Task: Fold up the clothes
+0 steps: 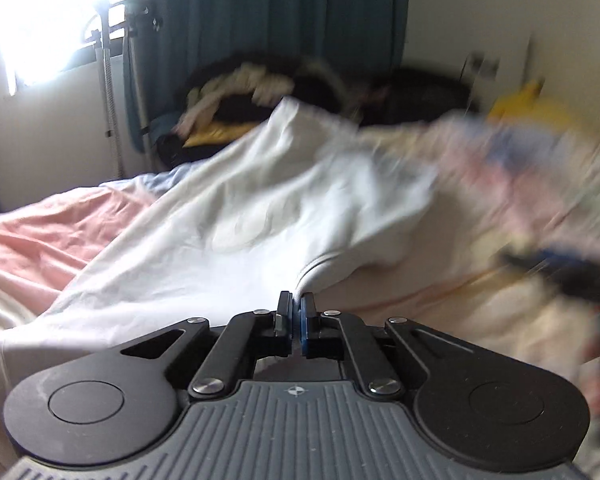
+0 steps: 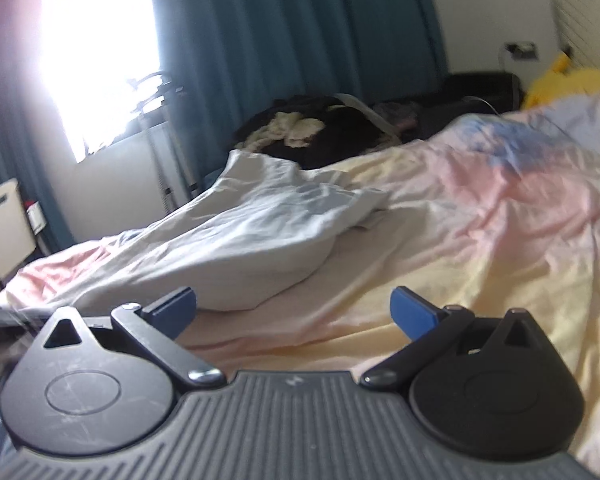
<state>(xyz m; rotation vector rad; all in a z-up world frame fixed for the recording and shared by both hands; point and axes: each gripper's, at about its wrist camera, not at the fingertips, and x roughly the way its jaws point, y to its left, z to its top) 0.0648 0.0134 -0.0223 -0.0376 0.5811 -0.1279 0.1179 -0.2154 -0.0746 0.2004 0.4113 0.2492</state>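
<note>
On the bed (image 2: 440, 240), across its pastel pink and yellow cover, lay a white garment (image 1: 228, 216), stretched out long. Its long axis ran from the near edge of the bed, by the left gripper (image 1: 296, 312), away toward the far edge, where its narrow end reached the dark pile of clothes (image 1: 252, 92) in front of the teal curtain (image 1: 268, 8). In the right wrist view the same garment (image 2: 244, 232) slanted from the bed's left edge up toward that pile (image 2: 312, 128), with a rounded fold bulging at its near end.

The left gripper had its jaws together, pinched on the near edge of the white garment; a curled hem of cloth rose just beyond the tips. The right gripper (image 2: 294, 308) hung above bare cover near the bed's front edge, jaws well apart with nothing between them, the garment's fold lying just ahead and to its left. A yellow soft thing (image 2: 560, 76) sat at the bed's far right corner. The right part of the left view was smeared by blur.
</note>
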